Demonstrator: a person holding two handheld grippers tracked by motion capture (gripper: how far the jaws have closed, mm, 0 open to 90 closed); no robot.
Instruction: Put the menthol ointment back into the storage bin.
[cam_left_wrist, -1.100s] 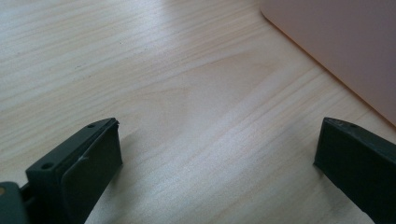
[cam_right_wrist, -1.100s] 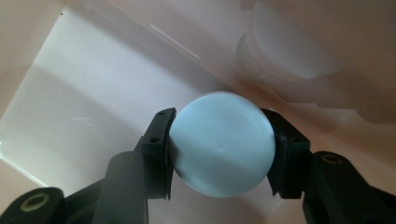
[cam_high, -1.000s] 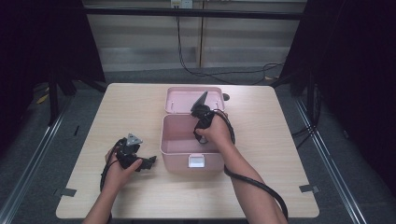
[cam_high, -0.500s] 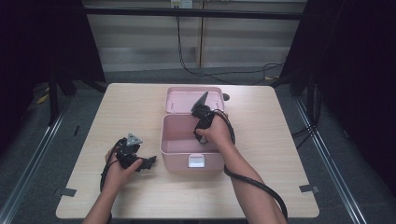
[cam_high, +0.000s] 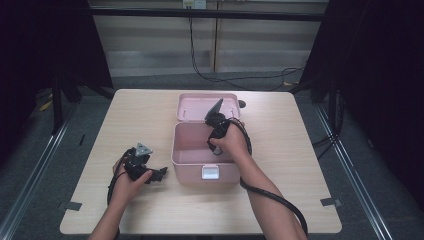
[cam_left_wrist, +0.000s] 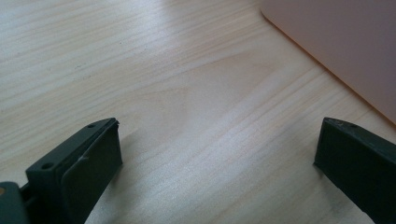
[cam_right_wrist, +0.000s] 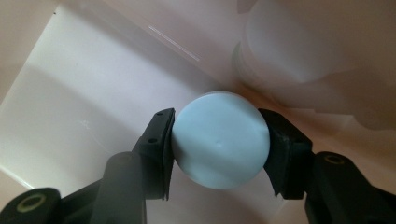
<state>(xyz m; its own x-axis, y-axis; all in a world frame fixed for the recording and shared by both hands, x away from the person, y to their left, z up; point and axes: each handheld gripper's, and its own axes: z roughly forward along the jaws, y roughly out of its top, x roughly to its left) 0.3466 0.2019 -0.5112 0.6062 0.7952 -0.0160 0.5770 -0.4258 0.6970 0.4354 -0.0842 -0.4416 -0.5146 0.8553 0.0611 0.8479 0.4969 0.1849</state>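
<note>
Inside the pink box (cam_high: 200, 150) near the middle of the tabletop (cam_high: 150, 115), your right gripper (cam_right_wrist: 219, 140) has its jaws pressed on either side of a pale blue round cap (cam_right_wrist: 219, 144), close to the box's inner wall. The grip sits on a smooth curved rim, so if you tilt or pull quickly the cap could squirt out and drop back into the box. Lifting at an angle may also knock the jaws against the wall or the raised lid (cam_high: 207, 106). Your left gripper (cam_high: 157, 175) rests on the tabletop just beside the box's left side, jaws wide open and holding nothing, so the box could slide if bumped.
</note>
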